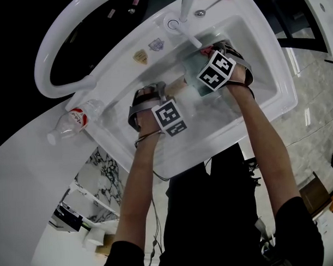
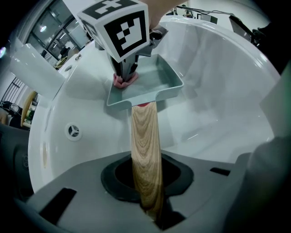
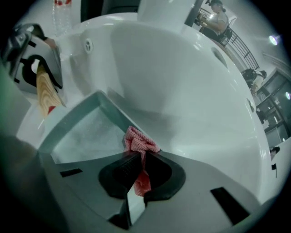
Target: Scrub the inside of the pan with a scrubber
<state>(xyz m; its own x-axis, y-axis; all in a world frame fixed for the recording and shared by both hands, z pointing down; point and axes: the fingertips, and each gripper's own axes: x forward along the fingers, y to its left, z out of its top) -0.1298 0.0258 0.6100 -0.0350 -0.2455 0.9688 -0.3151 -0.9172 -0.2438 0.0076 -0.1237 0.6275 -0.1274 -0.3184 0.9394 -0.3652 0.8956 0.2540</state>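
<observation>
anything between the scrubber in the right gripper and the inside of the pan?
Nothing visible. The right gripper is shut on the pink scrubber, which sits at the edge of the pan; the pan's inside is bare. The left gripper grips the wooden handle, outside the pan's basin.

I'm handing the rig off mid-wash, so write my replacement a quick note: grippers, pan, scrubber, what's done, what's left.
Left gripper: shut on the wooden handle, holding the teal pan inside the sink.
Right gripper: shut on the pink scrubber, at the pan's inner wall.
Done: both things gripped, scrubber in the pan.
Left: scrub the pan's inside; how clean it is can't be told.
</observation>
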